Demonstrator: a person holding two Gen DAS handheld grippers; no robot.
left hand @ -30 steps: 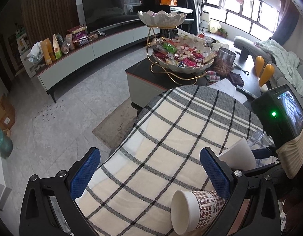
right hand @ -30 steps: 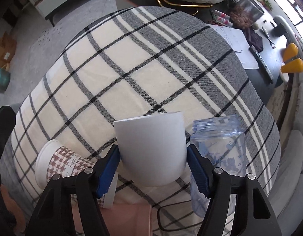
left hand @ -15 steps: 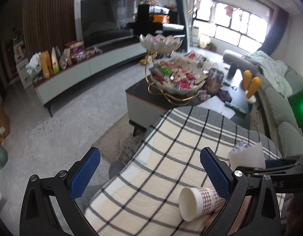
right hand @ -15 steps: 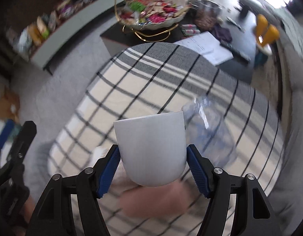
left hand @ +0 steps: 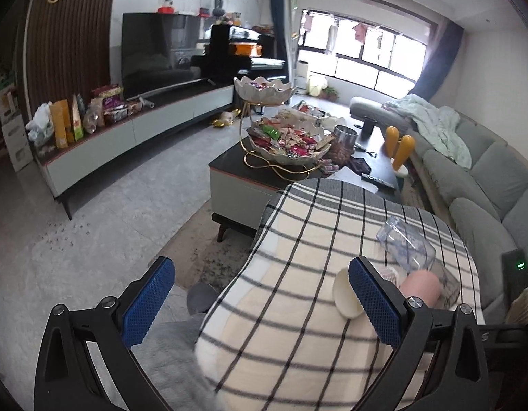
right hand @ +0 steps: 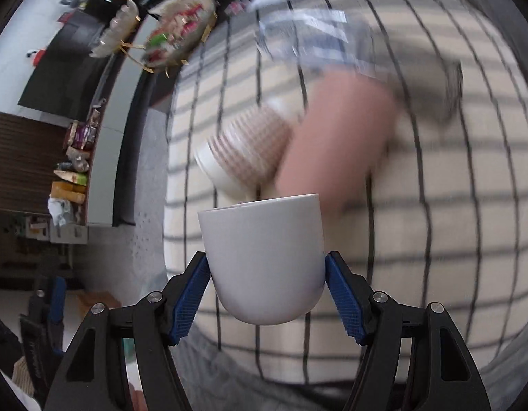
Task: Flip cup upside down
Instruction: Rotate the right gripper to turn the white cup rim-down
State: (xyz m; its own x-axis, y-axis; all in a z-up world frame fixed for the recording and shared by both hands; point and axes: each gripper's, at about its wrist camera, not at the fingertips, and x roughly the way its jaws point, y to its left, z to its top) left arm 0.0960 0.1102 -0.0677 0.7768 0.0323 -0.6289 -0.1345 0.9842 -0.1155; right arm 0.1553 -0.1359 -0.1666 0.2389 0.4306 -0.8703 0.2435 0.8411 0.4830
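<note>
Right wrist view shows your right hand-held gripper [right hand: 267, 289] pinching the white cup [right hand: 262, 257] by its sides, over the near edge of the plaid bench [right hand: 452, 239]. Just beyond lie a blurred paper cup [right hand: 243, 157] and pink cup [right hand: 336, 144]. Your left hand-held gripper [left hand: 260, 303] hangs spread wide, holding nothing, over the bench's left edge.

left wrist view faces room, right wrist view rolled, nearer, both sharing plaid cloth [left hand: 298, 308]

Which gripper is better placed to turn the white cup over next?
Right. The right gripper already clamps the white cup between its fingers, above the plaid cloth. The left gripper is open and holds nothing.
</note>
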